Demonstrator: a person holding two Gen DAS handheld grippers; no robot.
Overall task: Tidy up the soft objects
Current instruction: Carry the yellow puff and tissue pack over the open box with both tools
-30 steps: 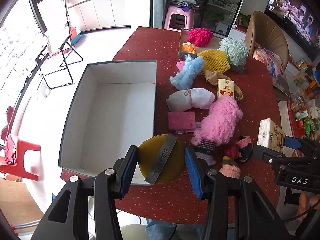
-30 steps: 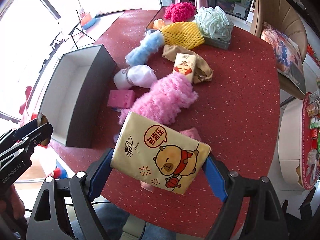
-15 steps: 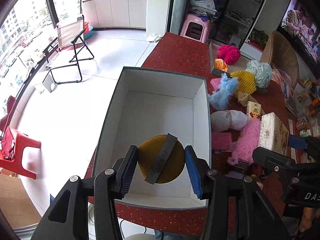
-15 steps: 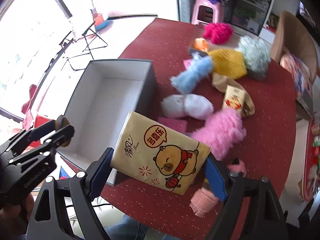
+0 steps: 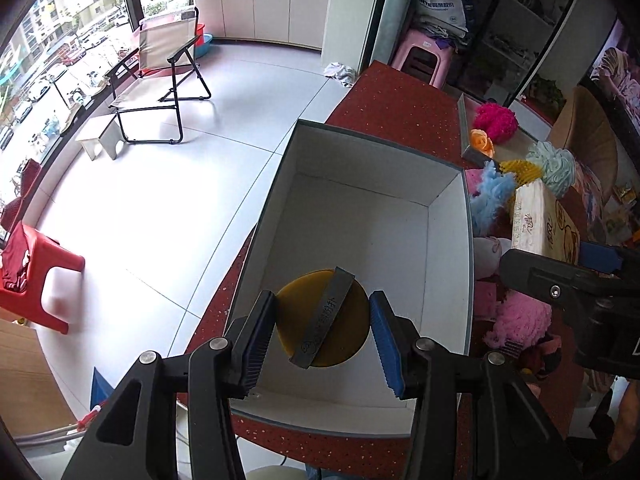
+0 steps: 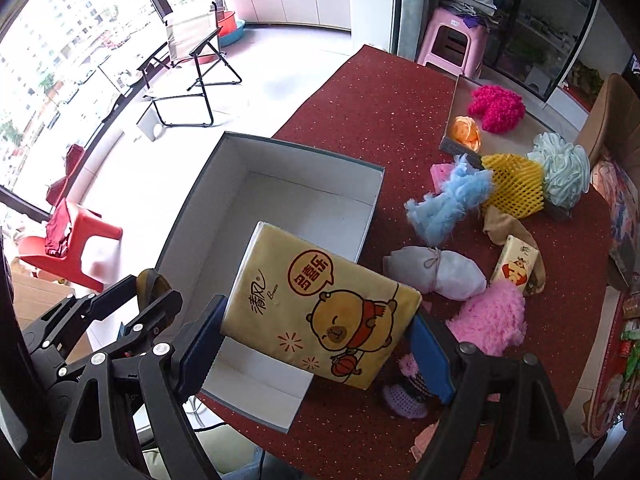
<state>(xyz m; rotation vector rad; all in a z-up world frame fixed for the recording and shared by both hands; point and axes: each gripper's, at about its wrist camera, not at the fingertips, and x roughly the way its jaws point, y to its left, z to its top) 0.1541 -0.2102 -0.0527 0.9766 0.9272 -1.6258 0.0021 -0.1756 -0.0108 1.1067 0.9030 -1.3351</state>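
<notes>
Overhead, your left gripper clamped a yellow sponge above the box; your right gripper gripped a tissue pack wide.

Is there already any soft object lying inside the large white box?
No, the large white box shows only its bare white floor; the yellow tissue pack hangs above it.

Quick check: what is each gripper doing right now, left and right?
Left gripper: shut on the round yellow sponge, above the open box.
Right gripper: shut on the tissue pack.
</notes>
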